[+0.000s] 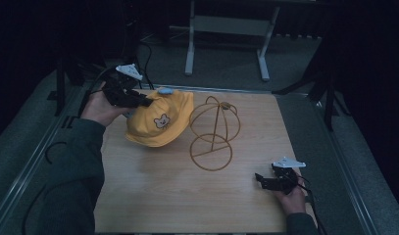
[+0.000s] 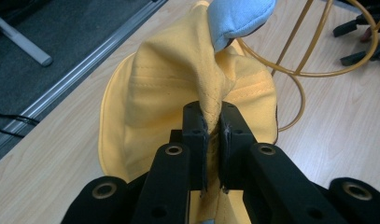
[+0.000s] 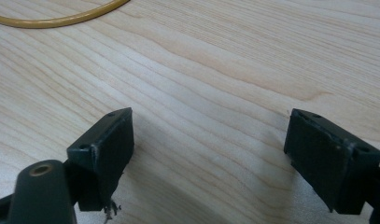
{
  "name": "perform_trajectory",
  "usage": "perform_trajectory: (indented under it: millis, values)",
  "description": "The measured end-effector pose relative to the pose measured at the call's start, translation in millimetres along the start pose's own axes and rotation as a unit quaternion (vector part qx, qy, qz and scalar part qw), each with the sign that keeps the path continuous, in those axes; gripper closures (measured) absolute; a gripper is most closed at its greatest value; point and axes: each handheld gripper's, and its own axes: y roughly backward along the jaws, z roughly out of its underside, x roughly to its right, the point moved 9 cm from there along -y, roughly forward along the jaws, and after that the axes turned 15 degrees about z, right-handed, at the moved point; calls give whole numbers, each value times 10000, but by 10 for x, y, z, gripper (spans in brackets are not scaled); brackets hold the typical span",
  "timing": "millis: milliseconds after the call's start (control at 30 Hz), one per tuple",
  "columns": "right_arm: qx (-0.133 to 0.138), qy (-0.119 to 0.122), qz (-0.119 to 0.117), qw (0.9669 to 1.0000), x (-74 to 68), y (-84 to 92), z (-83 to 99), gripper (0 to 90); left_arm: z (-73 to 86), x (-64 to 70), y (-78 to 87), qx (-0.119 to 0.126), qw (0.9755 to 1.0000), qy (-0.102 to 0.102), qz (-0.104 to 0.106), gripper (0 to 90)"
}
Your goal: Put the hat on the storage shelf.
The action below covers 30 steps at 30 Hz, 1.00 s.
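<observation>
A yellow child's hat (image 1: 160,120) with a small bear patch and a light-blue ear (image 1: 164,90) hangs above the table's back left. My left gripper (image 1: 147,102) is shut on a fold of the hat (image 2: 178,93), its jaws pinching the yellow cloth; the blue ear (image 2: 239,16) shows just beyond them. A gold wire hat stand (image 1: 214,132) stands upright at the table's middle, to the right of the hat and apart from it. My right gripper (image 1: 259,179) rests open low at the front right, its jaws wide over bare wood (image 3: 211,116) with nothing between them.
The wooden table (image 1: 162,196) has metal rails along its left and back edges. A white metal frame (image 1: 226,39) stands on the floor beyond it. The stand's gold base ring (image 3: 57,18) lies ahead of my right gripper.
</observation>
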Motion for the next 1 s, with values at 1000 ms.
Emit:
perform_trajectory:
  millis: [1000]
  values:
    - [1,1,-1,10000,0,0,0,159,-6,131,211,195,9996,-183,34,830]
